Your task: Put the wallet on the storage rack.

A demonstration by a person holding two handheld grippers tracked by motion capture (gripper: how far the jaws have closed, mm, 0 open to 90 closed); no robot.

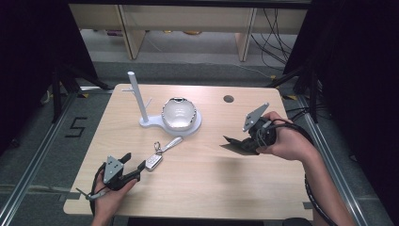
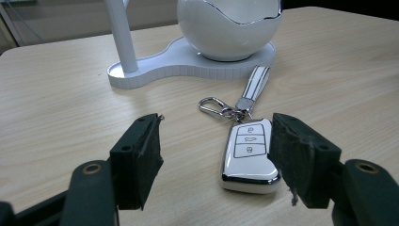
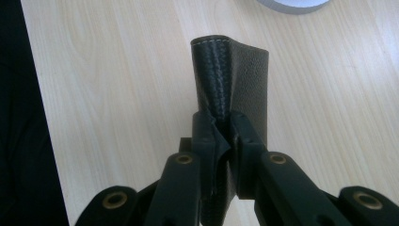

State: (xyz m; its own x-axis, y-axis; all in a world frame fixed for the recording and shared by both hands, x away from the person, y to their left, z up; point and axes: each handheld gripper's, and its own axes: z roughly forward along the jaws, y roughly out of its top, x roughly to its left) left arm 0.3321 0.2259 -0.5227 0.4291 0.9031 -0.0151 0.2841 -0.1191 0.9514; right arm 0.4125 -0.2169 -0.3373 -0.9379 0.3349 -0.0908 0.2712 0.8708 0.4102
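High view: right claw (image 1: 234, 143) pinches black wallet (image 1: 240, 146), wrist bent inward.

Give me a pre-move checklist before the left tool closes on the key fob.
1. Left tool open: ok, its jaws stand wide apart.
2. Key fob between the jaws: not ok, it lies off-centre, hard against one pad with a wide gap to the other.
3. Fob flat on the table: ok, buttons face up.
4. Strap and clip free: ok, they trail towards the white stand, clear of the pads.
5. Right tool secure: ok, shut on the black wallet.
6. Right hand clear of the left: ok, well apart across the table.
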